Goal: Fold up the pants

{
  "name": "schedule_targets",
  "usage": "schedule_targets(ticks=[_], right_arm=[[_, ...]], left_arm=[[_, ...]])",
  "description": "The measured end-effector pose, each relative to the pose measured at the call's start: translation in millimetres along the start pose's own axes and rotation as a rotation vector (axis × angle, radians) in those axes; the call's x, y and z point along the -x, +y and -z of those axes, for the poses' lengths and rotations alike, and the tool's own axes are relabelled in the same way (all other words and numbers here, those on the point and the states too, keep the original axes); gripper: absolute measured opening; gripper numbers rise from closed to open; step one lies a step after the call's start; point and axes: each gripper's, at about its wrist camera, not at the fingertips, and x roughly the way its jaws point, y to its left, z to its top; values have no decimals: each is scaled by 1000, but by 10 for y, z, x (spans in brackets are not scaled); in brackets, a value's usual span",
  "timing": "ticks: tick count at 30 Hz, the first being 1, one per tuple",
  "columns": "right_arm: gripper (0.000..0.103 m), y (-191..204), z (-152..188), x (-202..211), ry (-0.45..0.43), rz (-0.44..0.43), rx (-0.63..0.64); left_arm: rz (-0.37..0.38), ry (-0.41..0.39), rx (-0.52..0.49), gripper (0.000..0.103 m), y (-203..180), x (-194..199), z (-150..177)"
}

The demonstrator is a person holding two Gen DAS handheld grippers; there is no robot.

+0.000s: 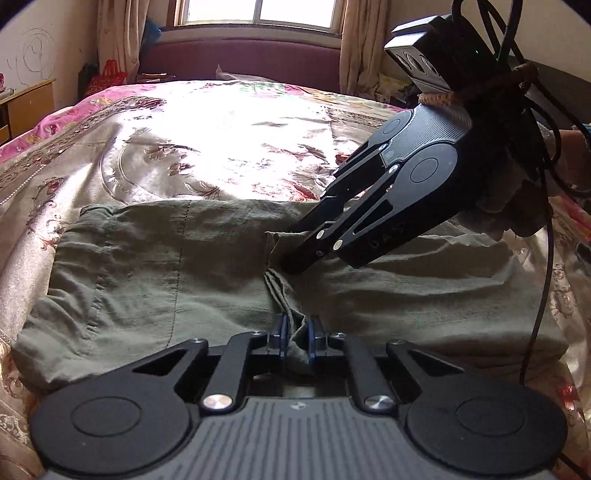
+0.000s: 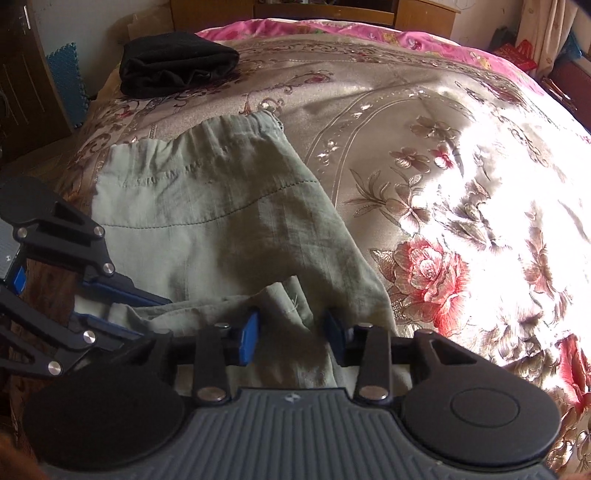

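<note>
Olive-green pants lie folded on a floral bedspread, with the leg hems laid over the upper part. My left gripper is shut on a bunched hem edge of the pants at the near side. My right gripper reaches in from the right and its tips rest on the far hem corner. In the right wrist view the pants spread ahead with the waistband far, and my right gripper has its jaws apart around a fold of cloth. The left gripper shows at the left, pinching the fabric.
A folded black garment lies at the far corner of the bed. A window and a maroon headboard stand beyond the bed. Wooden furniture lines the wall. Black cables hang from the right gripper.
</note>
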Motion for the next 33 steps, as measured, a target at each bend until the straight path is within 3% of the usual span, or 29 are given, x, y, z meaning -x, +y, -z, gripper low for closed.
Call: schedule_targets(ticks=[2,4,10,18,26,28,33], right_arm=[[10,66,-14,6,21,10,29],[7,112,-37,63,13,23,24],[6,157,-288,356,-97,38,-34],[6,223,-822,186,-213,14,-38],[8,368,-1022,-492,-182,-8,-64],[9,402,-1013,-603,-164,-2,-68],[19,342,-954,-423,-213,45,-101]], left_arm=[[11,-17,18,21,28,38,-12],[14,-39,29,21,43,110,-15],[-1,-110,39,20,126,336,-73],[-152,-185,98,20,626,628,-150],[-282,-114,123,21,956,472,23],[-298,-88,106,26,961,426,62],[-319,-92,105,34,970,522,79]])
